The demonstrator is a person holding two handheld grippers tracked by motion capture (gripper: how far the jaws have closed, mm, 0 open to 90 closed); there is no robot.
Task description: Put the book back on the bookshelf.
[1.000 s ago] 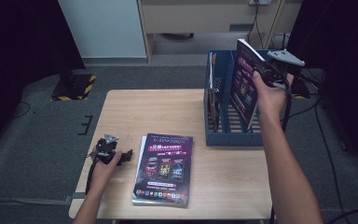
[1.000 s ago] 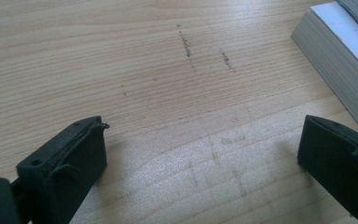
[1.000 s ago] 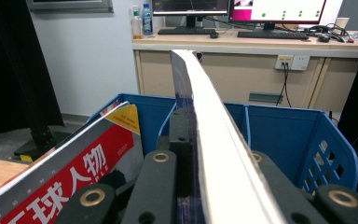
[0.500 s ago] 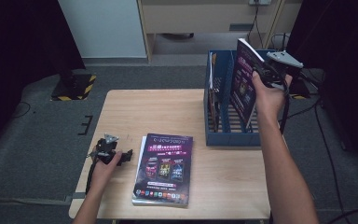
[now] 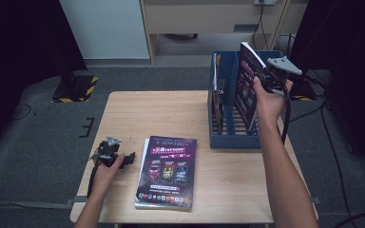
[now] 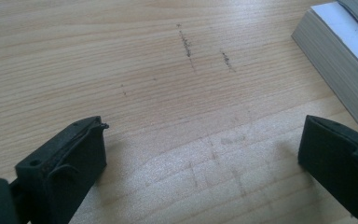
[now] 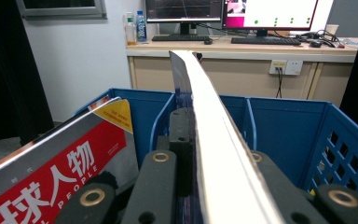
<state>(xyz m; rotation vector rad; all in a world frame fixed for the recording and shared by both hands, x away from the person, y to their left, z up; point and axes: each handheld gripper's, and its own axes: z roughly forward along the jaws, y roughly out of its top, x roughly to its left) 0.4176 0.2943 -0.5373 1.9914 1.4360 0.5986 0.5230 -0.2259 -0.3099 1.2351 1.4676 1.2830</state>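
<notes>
My right gripper (image 5: 259, 78) is shut on a dark-covered magazine (image 5: 245, 80) and holds it upright above the blue file rack (image 5: 233, 138) at the table's right. In the right gripper view the magazine (image 7: 214, 140) runs edge-on between the jaws of the right gripper (image 7: 189, 128), over the rack (image 7: 284, 135). A red-covered magazine (image 7: 60, 163) leans in the rack's left slot. The left gripper (image 5: 126, 158) rests on the table beside a stack of magazines (image 5: 168, 171). Its jaws stand wide apart in the left gripper view, with the left gripper (image 6: 205, 158) over bare wood and the stack (image 6: 335, 60) at the right.
The wooden table (image 5: 161, 114) has bare room behind the stack and left of the rack. Another magazine (image 5: 217, 95) stands in the rack's left slot. Beyond the rack, a desk (image 7: 242, 44) with monitors. Dark floor and cables surround the table.
</notes>
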